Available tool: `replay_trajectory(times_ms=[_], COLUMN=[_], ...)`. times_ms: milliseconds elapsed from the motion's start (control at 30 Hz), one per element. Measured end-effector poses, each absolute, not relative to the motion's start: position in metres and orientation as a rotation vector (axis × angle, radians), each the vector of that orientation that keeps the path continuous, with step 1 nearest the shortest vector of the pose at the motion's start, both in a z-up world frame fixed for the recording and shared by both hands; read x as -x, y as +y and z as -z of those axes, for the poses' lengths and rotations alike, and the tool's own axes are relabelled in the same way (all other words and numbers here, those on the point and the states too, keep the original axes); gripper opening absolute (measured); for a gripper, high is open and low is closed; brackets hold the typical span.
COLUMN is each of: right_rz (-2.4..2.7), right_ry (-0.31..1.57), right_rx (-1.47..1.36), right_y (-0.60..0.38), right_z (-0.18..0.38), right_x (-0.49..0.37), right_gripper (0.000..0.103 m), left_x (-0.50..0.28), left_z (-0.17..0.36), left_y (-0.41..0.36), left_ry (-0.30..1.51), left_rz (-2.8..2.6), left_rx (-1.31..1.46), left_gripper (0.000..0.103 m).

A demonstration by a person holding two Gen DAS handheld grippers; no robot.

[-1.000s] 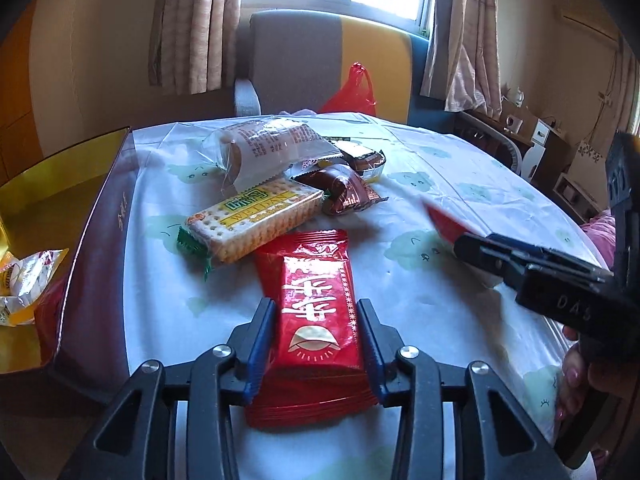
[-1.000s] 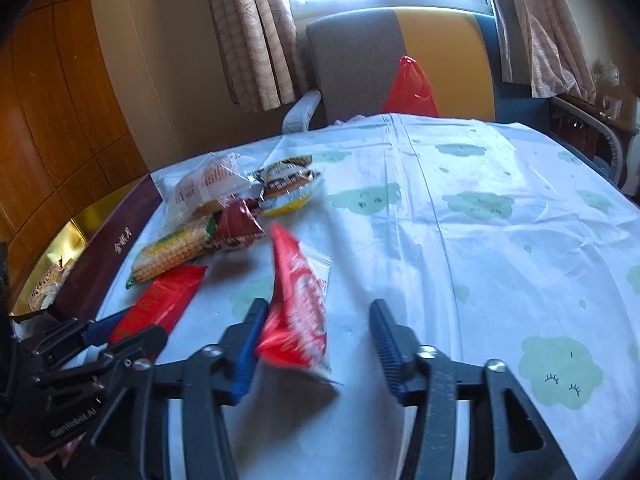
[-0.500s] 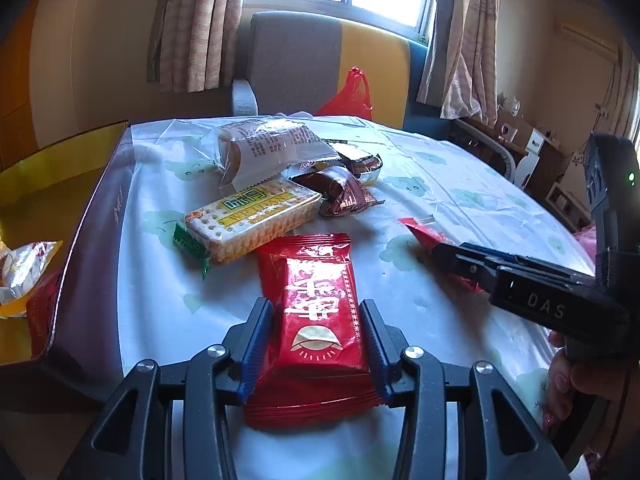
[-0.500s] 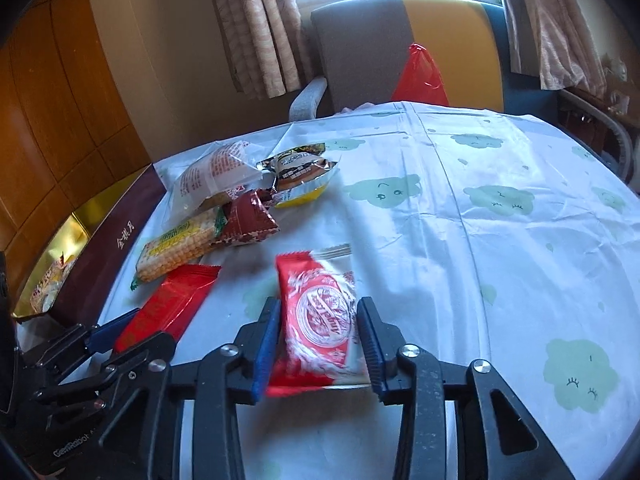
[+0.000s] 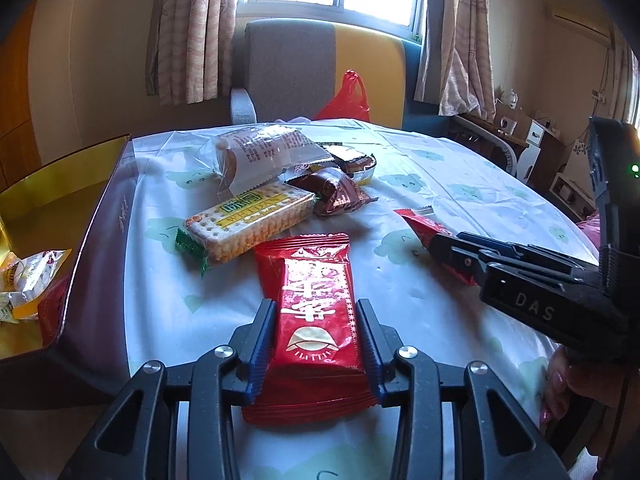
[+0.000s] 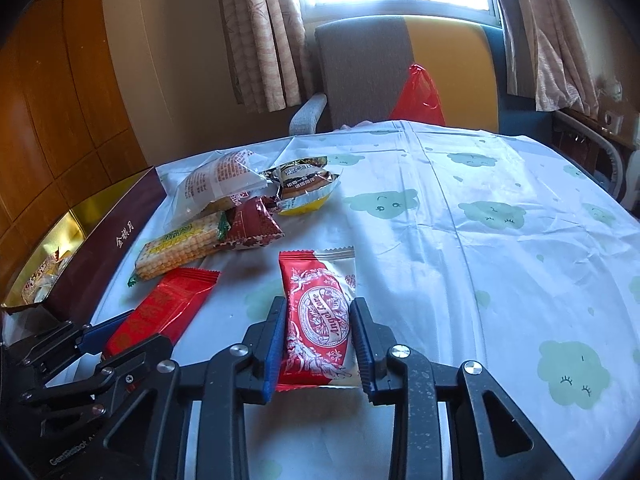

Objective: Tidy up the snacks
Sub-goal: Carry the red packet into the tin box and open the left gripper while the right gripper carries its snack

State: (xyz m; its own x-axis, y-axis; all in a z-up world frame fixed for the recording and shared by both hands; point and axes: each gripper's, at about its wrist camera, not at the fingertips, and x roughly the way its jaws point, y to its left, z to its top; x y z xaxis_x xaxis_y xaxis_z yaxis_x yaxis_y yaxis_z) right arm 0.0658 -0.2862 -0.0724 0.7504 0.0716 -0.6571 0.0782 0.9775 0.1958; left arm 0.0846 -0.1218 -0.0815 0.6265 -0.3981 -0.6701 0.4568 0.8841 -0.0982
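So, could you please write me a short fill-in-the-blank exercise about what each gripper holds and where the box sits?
1. The left gripper is closed on a plain ___ packet.
2. The right gripper grips the packet printed "Angel ___".
3. The cracker pack lies ___ the table.
4. The gold-lined box stands at the table's ___ edge.

Missing words: red; Love; on; left

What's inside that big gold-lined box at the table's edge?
The gold-lined box holds a few pale crinkly snack packets near one corner. Its dark wall hides the rest of the floor, so anything further in can't be seen.
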Motion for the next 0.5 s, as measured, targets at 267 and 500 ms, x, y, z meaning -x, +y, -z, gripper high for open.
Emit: replay_trajectory(times_ms=[267,500], right_rz=[0.011,0.01], right_ry=[0.688,0.671], right_rx=[-0.204,-0.192], right_y=[-0.284,-0.282], right_z=[0.07,0.067], right_x=[-0.061,-0.059], right_gripper=[0.032,0.032], left_x=[-0.071,-0.06], left_z=[0.076,0.072], left_y=[-0.12,-0.119], left_ry=[0.717,0.701], left_rz=[0.527,0.553], left_rx=[-0.076,-0.075], left_gripper=[0.04,0.04])
